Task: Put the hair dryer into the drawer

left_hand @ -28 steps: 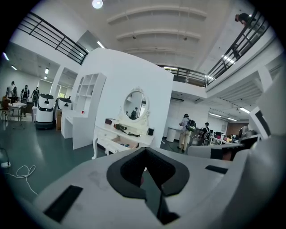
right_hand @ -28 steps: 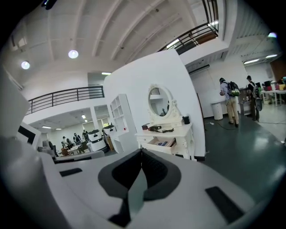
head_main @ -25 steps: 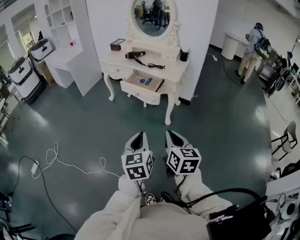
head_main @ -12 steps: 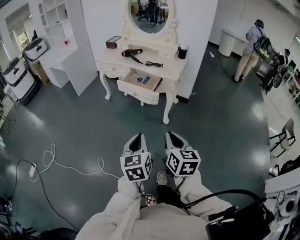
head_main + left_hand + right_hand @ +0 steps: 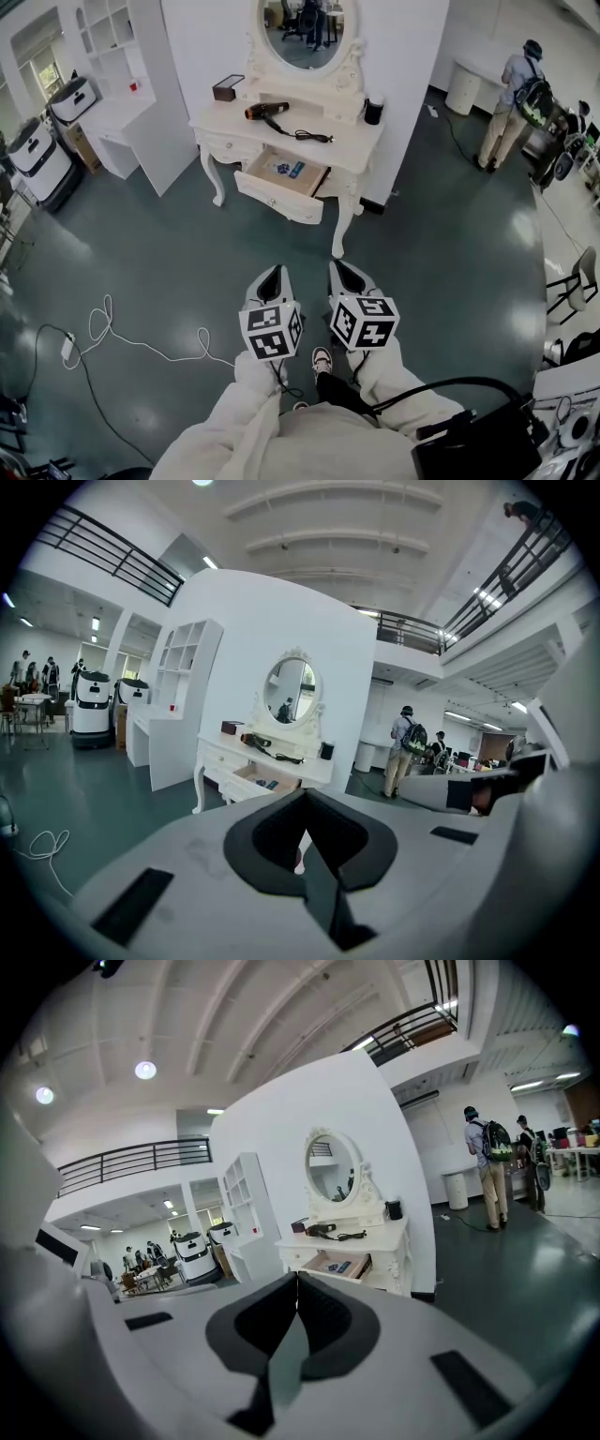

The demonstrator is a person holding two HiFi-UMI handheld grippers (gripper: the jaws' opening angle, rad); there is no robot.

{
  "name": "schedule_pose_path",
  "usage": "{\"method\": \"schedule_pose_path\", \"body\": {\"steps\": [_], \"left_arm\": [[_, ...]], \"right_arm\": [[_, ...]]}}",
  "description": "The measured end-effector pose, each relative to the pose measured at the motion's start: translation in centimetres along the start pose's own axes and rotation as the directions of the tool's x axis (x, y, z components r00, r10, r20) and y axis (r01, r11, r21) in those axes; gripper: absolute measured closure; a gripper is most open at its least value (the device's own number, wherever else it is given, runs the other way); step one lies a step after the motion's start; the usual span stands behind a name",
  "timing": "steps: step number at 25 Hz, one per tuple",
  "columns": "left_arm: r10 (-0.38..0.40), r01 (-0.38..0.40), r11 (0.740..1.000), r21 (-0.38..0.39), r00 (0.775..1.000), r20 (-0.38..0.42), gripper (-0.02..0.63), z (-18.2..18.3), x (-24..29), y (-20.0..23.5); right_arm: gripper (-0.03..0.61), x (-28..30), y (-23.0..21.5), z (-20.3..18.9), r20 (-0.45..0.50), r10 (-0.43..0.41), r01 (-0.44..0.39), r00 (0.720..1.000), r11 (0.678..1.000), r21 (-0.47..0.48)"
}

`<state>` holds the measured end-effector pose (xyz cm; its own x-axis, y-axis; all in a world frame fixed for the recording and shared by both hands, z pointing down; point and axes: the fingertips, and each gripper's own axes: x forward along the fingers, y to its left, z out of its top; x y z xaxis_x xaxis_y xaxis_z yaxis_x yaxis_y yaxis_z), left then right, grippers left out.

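Well beyond the left gripper (image 5: 273, 272) and right gripper (image 5: 341, 269), jaws clenched, lies the hair dryer (image 5: 266, 111).

Tbh nothing readable anywhere, no words, brands or nrs. The cubes on my left gripper (image 5: 272, 281) and right gripper (image 5: 349, 277) only carry b/w square patterns, no letters. Blue patch (image 5: 289, 169) on smth flat in the drawer (image 5: 277, 198) at 12 o'clock is way too small to read. Red thing (image 5: 134, 86) at 10 o'clock, same deal.
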<state>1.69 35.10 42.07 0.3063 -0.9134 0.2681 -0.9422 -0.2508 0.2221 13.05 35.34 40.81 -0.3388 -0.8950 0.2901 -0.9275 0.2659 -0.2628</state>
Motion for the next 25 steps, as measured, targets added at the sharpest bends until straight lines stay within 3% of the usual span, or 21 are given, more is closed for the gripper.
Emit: {"method": "schedule_pose_path", "body": {"steps": [25], "left_arm": [[0.048, -0.048, 0.999, -0.019, 0.999, 0.014, 0.618, 6.2, 18.1, 0.3]], "right_arm": [[0.517, 15.3, -8.3, 8.2, -0.036, 0.064, -0.066, 0.997, 0.996, -0.052]]}}
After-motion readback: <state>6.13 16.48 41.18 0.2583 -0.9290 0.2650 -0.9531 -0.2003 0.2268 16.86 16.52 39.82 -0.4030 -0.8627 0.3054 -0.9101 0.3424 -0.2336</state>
